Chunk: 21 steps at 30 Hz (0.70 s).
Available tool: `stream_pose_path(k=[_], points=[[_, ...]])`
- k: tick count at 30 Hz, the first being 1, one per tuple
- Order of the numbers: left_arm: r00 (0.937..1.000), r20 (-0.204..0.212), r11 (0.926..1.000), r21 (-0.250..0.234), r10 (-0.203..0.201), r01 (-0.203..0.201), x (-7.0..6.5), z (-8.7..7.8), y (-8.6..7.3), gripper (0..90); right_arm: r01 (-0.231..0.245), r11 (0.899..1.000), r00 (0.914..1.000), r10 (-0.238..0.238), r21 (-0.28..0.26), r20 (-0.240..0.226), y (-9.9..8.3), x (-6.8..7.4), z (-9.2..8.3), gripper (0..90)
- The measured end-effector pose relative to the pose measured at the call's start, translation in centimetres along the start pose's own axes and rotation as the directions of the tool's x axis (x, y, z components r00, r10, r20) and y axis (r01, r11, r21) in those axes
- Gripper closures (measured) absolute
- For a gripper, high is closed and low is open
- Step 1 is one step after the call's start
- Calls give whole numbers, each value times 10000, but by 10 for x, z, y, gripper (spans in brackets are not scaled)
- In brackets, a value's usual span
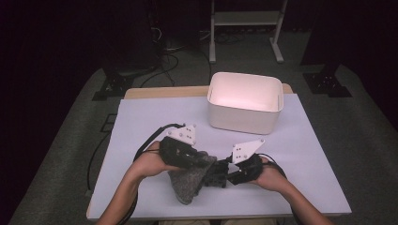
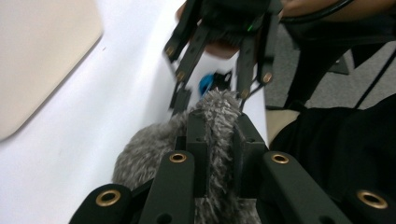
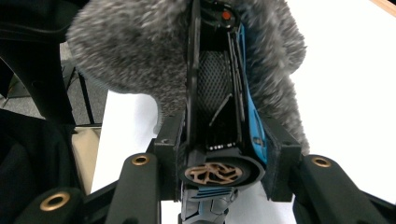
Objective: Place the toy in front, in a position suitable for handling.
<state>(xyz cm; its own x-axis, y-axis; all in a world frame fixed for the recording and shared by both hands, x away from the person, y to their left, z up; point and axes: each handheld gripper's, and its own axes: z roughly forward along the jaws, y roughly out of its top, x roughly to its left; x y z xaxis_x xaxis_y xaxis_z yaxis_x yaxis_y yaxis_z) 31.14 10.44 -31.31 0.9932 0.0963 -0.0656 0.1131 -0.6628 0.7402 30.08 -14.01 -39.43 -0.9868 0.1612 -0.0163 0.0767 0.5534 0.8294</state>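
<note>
Left gripper [image 1: 206,161] clamping grey furry pouch [image 1: 187,183], right gripper [image 1: 225,172] gripping black-and-blue toy car [image 3: 224,121], over pale lavender tabletop [image 1: 155,117] near white plastic tub [image 1: 245,103]; dark room behind.

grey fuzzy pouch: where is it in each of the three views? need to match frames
High view: the grey fuzzy pouch lies low centre, under the left gripper.
Left gripper view: bottom centre, pinched between that gripper's jaws.
Right gripper view: across the top, behind the black and blue toy car that the right gripper clamps.
Shared landmark: the white tabletop.
</note>
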Motion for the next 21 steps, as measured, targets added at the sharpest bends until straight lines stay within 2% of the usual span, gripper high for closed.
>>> stream_pose_path(k=[1, 2, 4, 6, 8, 10, 13, 16, 19, 21], points=[[9999, -99, 9999, 117, -126, 127, 2, 0, -4, 800, -19, 10000, 10000, 19, -41, -9, -1, 0, -1, 564], [9994, -208, 9986, 435, -283, 292, 4, 2, -9, 800, -50, 10000, 10000, 50, -54, -26, -2, -1, -1, 564], [9988, -121, 9962, 738, -465, 473, 5, 9, -15, 800, -141, 9999, 9999, 140, -73, -28, -2, -1, -1, 564], [9985, -61, 9960, 719, -536, 539, 6, 12, -19, 800, -77, 9999, 10000, 77, -106, -29, -1, -1, 0, 563], [9981, 77, 9974, 388, -611, 608, 7, 8, -20, 801, -90, 9999, 10000, 90, -109, -15, -2, -1, 1, 562], [9984, 174, 9986, 51, -534, 533, 7, 1, -16, 801, -109, 9999, 9999, 109, -81, 7, -2, -2, 1, 562], [9996, 202, 9998, -84, -191, 193, 3, -5, -4, 801, -81, 9999, 10000, 81, -77, -14, 0, -2, 3, 562], [9997, 250, 9999, -76, 69, -67, -2, -4, 9, 800, 29, 10000, 10000, -30, -74, -53, 3, 0, 8, 562], [9979, 506, 9989, -254, 400, -387, -5, -1, 22, 800, 216, 9998, 9997, -216, -50, -89, 6, 2, 13, 560], [9965, 629, 9984, -171, 546, -536, -7, 2, 26, 800, 290, 9996, 9995, -290, -19, -105, 7, 3, 15, 559]])
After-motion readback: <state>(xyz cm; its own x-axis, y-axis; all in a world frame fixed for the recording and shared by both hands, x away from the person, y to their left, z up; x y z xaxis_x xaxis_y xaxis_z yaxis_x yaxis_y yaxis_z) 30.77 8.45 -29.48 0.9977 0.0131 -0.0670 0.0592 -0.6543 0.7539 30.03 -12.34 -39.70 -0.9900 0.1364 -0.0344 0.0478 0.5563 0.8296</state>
